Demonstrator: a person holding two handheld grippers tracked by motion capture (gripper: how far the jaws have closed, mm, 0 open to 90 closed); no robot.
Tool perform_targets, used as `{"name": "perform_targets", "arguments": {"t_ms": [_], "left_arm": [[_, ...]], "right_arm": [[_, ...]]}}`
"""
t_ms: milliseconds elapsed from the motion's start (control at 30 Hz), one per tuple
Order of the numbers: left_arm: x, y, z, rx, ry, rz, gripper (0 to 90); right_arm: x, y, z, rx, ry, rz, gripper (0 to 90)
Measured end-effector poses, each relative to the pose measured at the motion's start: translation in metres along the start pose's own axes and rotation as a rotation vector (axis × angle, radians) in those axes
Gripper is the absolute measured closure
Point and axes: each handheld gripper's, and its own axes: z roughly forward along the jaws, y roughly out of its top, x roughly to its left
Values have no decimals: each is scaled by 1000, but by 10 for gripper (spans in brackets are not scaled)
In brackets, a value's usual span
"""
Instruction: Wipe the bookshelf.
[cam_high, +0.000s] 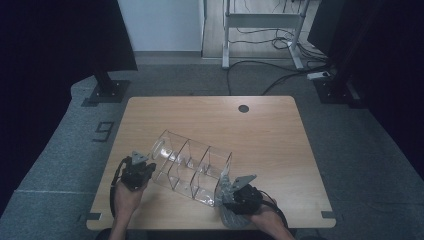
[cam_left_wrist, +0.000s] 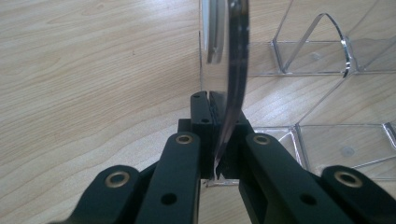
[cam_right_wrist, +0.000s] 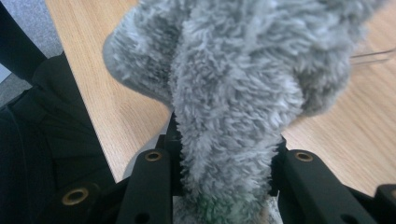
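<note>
Work: wiping a clear organizer (cam_high: 192, 167) with a grey cloth (cam_right_wrist: 233, 93).
Organizer: lying tilted on the table (cam_high: 260, 125), running from 10 o'clock to 4 o'clock.
Left gripper (cam_left_wrist: 219, 135): clamping tight on the organizer's thin end wall at 9 o'clock.
Right gripper (cam_right_wrist: 224, 158): pinching the cloth, pressing it against the organizer's end at 4 o'clock.
Risk: the slick wall may be slipping from the narrow pinch if the cloth pushes hard; the organizer could be skidding or twisting.
Risk: loose cloth may be bunching and missing the inner dividers.

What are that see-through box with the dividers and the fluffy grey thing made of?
The see-through box looks like clear, glossy acrylic or a similar hard plastic: the table's wood grain shows through its walls and the edges catch light. The fluffy grey thing seems a soft microfibre or chenille cloth, with a thick matte pile.
</note>
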Motion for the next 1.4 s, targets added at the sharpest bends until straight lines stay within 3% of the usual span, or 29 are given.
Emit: {"name": "perform_targets", "arguments": {"t_ms": [333, 933, 1400], "left_arm": [[1, 0, 0, -2, -6, 7, 869], [2, -1, 0, -8, -12, 14, 868], [2, -1, 0, -14, -12, 22, 867]], "right_arm": [[-15, -1, -29, -34, -56, 21, 653], [-65, -8, -85, -96, -199, 113, 651], [-108, -28, -119, -114, -331, 216, 648]]}}
